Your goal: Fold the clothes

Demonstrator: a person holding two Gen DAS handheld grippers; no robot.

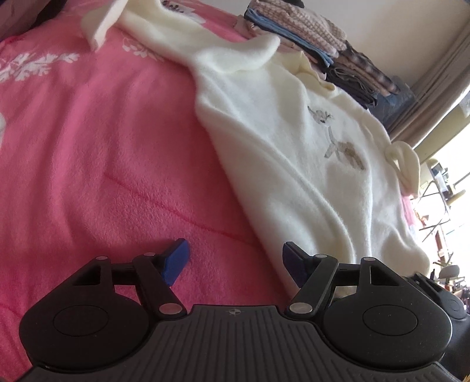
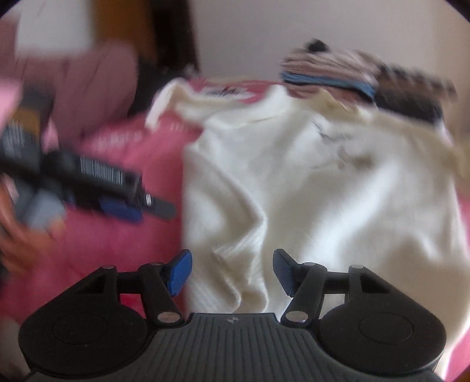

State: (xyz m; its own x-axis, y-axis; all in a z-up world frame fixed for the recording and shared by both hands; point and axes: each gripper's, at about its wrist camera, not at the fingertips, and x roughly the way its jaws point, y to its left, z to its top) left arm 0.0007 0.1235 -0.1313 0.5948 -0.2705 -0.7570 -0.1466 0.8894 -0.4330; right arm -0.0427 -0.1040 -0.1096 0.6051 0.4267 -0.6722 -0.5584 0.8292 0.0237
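A cream-white fleece garment with a small grey-brown animal motif [image 1: 293, 152] is found spread on a pink fleece bed cover with white leaf print [image 1: 88, 152]. One sleeve [image 1: 238, 53] is seen folded across the upper body of the garment; a second sleeve [image 1: 100, 26] is stretched towards the far left. The lower hem lies nearest the cameras, rumpled into soft ridges.

A stack of folded clothes in pink-brown knit, blue and dark plaid [image 1: 317, 47] is noted just beyond the garment, at the far edge of the cover.

The left gripper, black with blue pads [image 1: 233, 264], is held low over bare pink cover just beside the garment's left edge. Its jaws are released, and nothing is seen between them. It also appears, blurred, in the right wrist view [image 2: 126, 205], over the cover to the left of the garment.

The right gripper, of the same make [image 2: 232, 271], is held over the hem. Its jaws are parted, the cloth appears beyond them, and no cloth is pinched. That view is smeared.
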